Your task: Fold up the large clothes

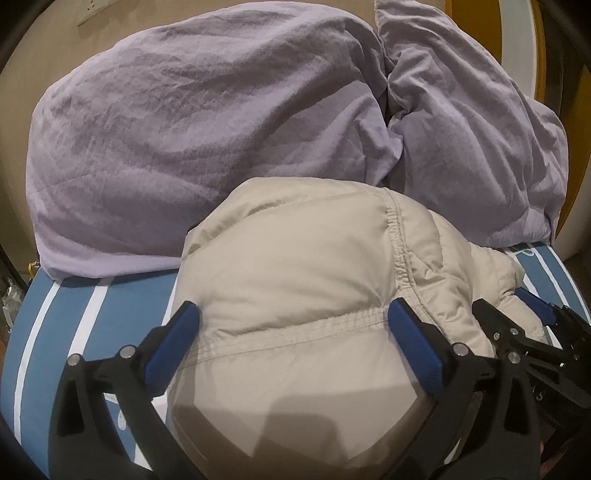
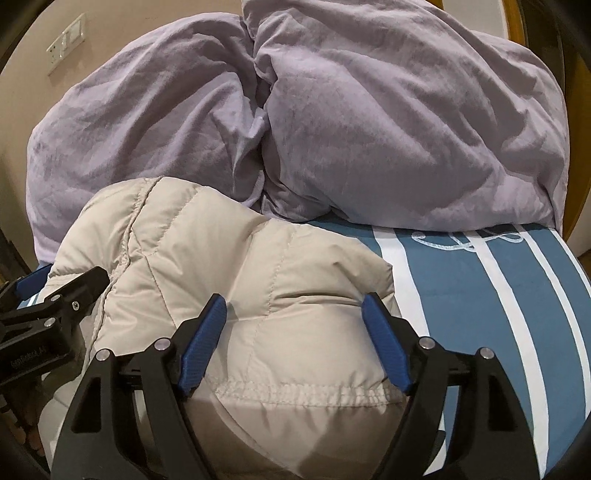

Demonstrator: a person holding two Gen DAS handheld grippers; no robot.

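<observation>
A beige puffer jacket (image 1: pixel 295 266) lies as a folded bundle on the blue striped bed sheet (image 1: pixel 122 295), just in front of a lilac duvet. My left gripper (image 1: pixel 293 310) stands wide open astride the jacket's left part, near an elastic seam, and its pads do not squeeze the fabric. In the right wrist view the jacket (image 2: pixel 221 258) bulges up between the blue pads of my right gripper (image 2: pixel 295 301), which is open over its right end. Each gripper shows in the other's view: the right gripper (image 1: pixel 509 306) and the left gripper (image 2: pixel 64 280) are close side by side.
A crumpled lilac duvet (image 2: pixel 369 110) is heaped across the back of the bed against a beige wall. Bare striped sheet (image 2: pixel 480 295) lies to the jacket's right. A wall socket (image 2: pixel 66 40) is at upper left, and a wooden frame (image 2: pixel 513 22) at upper right.
</observation>
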